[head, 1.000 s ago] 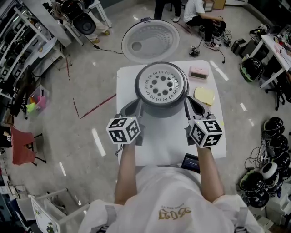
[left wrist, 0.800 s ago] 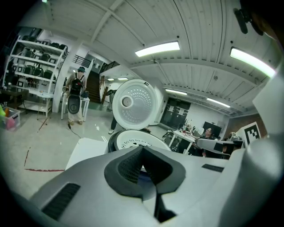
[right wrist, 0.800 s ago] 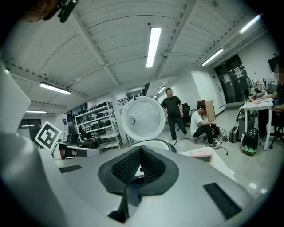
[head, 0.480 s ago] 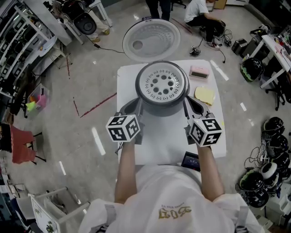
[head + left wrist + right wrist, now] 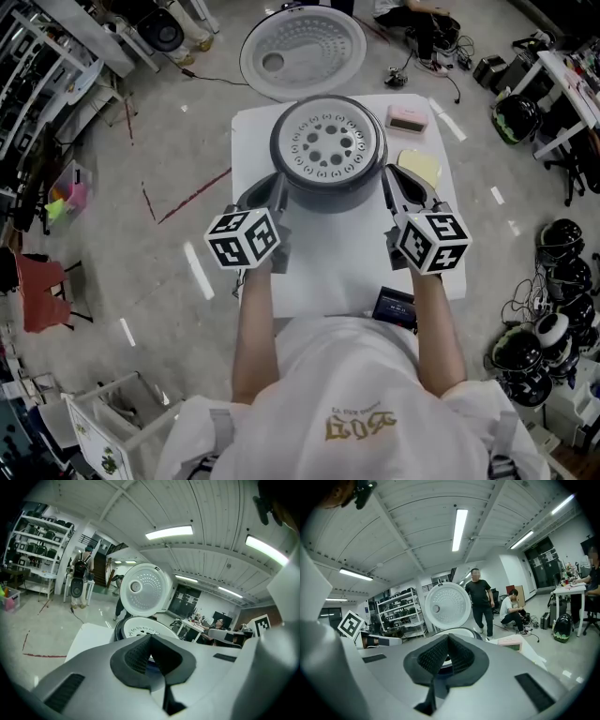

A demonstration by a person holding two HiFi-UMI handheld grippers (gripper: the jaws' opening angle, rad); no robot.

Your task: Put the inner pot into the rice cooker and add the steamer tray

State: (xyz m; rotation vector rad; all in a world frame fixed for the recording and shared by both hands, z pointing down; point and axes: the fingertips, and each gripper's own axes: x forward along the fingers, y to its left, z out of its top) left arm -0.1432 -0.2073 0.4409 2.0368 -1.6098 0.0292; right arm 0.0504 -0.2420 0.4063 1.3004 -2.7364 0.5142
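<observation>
The rice cooker [image 5: 328, 192] stands on the white table [image 5: 347, 272] with its round lid [image 5: 302, 52] swung open behind it. A white steamer tray [image 5: 328, 145] with several holes lies in its top. My left gripper [image 5: 277, 180] is shut, its tip at the cooker's left side. My right gripper [image 5: 386, 174] is shut at the cooker's right side. In the left gripper view the pads [image 5: 136, 656] meet with nothing seen between them, and the tray [image 5: 140, 631] and lid [image 5: 143, 590] lie beyond. The right gripper view shows the same: closed pads [image 5: 433, 656], lid [image 5: 447, 606] behind.
A pink box [image 5: 409, 117] and a yellow pad [image 5: 422, 167] lie on the table right of the cooker. A dark device [image 5: 394, 307] rests at the front edge. Shelving stands at the left, helmets and gear at the right. A person [image 5: 480, 599] stands behind the table.
The head view has shifted, so the cooker and table sit higher in the picture. Both grippers keep their places beside the cooker and stay shut.
</observation>
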